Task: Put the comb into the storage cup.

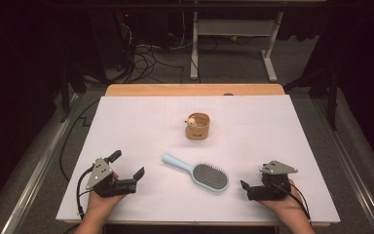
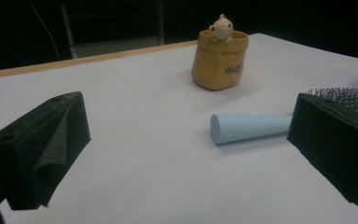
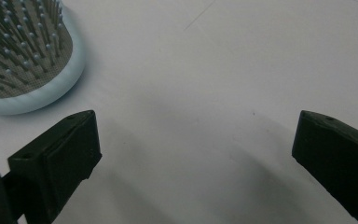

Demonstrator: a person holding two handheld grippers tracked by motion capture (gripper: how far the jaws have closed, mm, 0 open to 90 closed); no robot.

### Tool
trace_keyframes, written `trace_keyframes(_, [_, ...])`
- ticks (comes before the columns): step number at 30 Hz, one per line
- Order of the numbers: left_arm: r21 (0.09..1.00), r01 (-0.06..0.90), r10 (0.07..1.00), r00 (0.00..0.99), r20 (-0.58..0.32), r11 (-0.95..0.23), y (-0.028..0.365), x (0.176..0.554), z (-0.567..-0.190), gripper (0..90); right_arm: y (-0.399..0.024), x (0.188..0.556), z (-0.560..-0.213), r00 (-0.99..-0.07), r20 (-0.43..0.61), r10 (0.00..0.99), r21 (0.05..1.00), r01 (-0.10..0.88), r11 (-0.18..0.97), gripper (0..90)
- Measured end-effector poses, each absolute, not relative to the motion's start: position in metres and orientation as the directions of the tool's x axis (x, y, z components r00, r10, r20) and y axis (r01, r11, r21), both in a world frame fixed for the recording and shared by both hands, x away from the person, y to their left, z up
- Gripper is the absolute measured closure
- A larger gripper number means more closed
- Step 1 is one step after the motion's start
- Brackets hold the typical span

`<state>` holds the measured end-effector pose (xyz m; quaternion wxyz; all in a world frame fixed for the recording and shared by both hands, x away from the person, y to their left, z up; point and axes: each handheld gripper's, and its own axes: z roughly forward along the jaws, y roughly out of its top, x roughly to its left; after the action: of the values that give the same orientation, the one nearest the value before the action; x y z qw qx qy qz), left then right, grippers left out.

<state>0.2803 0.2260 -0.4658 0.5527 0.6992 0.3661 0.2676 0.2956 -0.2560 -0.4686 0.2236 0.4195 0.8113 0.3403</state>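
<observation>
Left gripper [image 1: 126, 165], right gripper [image 1: 244, 186] rest spread, low.

hairbrush [image 3: 25, 60] cropped (top-left edge)

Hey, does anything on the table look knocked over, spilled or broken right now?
Nothing stands out. The hairbrush lies flat, bristles up, on the white table; the small tan pot with a figurine at its rim stands upright behind it. Both grippers, left and right, are open and apart from everything.

left tool [image 1: 128, 164]: black, grey plate | right tool [image 1: 244, 187]: black, cable
</observation>
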Motion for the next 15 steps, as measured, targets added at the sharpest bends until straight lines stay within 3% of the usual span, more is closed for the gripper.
trace_keyframes(15, [0.966,0.231,0.793,0.608,-0.052,-0.114,0.23,0.283,-0.466,0.1,-0.251,0.302,-0.455,-0.596,-0.081,0.799,0.649,0.577,0.496,1.6])
